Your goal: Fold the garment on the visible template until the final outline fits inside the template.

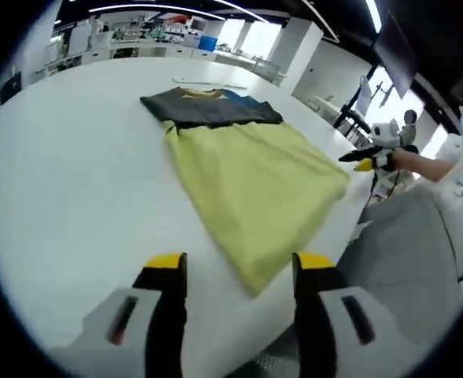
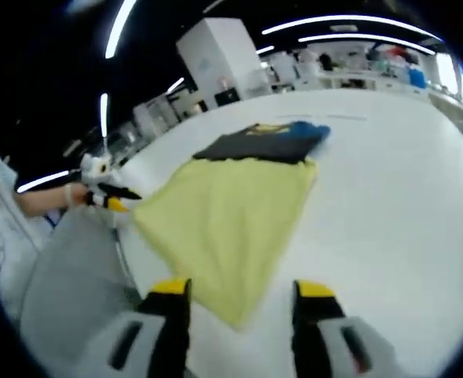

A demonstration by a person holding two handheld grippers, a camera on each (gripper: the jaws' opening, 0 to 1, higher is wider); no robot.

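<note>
- In the left gripper view, the left gripper rises from the bottom edge with its two yellow-tipped jaws spread apart and nothing between them; it hangs above the white table, short of the cloth.
- Just beyond the jaws lies the yellow garment, spread flat on the table, its near corner reaching between the jaw tips and its right-hand edge at the table's edge.
- At the garment's far end a dark template, with a blue patch at one corner, lies flat on the table; the yellow cloth touches it.
- At the right of this view the right gripper comes in, held in a hand at the table's edge, beside the garment's right corner; whether its jaws are apart or together I cannot tell.
- In the right gripper view, the left gripper shows at the left, held out in a hand next to the garment's left corner.
- In the same view the right gripper's own jaws stand apart and empty above the garment's near corner.
- The template lies at the garment's far end on the table.
</note>
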